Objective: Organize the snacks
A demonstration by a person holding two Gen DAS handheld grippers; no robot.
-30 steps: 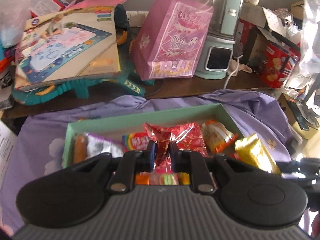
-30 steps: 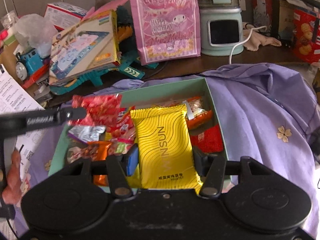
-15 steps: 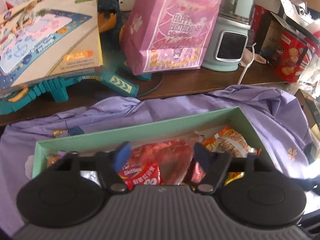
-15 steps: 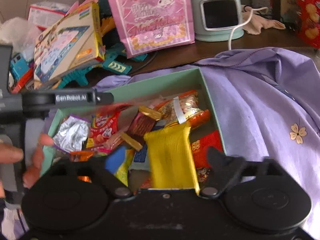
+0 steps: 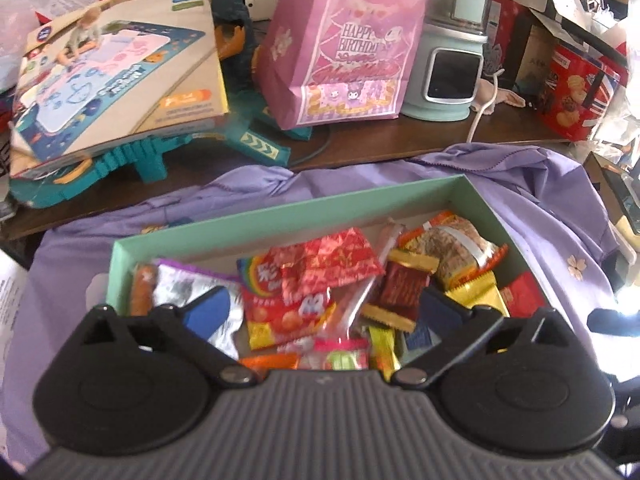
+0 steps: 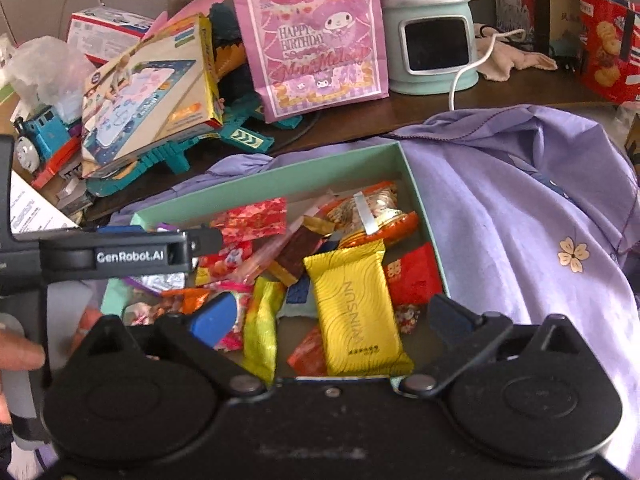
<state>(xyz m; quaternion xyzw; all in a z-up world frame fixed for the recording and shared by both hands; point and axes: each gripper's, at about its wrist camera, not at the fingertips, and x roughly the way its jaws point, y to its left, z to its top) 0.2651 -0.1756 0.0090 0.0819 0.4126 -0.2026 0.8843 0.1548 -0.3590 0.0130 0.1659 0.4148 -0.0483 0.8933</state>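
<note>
A mint-green box (image 5: 280,216) (image 6: 416,208) lies on a purple cloth and holds several snack packets. A red foil packet (image 5: 332,258) (image 6: 256,220) lies on top of the pile near the back. A yellow packet (image 6: 356,308) lies flat at the front right of the box. My left gripper (image 5: 324,312) is open and empty over the box's near edge. My right gripper (image 6: 332,316) is open and empty, just above the yellow packet. The left gripper's body (image 6: 112,256) shows at the left of the right wrist view.
A pink birthday bag (image 5: 344,44) (image 6: 316,36), a mint appliance (image 5: 452,68) with a white cord, a toy box (image 5: 116,76) on a teal toy, and a red biscuit box (image 5: 576,92) crowd the wooden table behind. The purple cloth (image 6: 520,216) spreads right.
My left gripper has opened and let the red foil packet drop onto the pile. My right gripper has opened and released the yellow packet, which now lies flat in the box.
</note>
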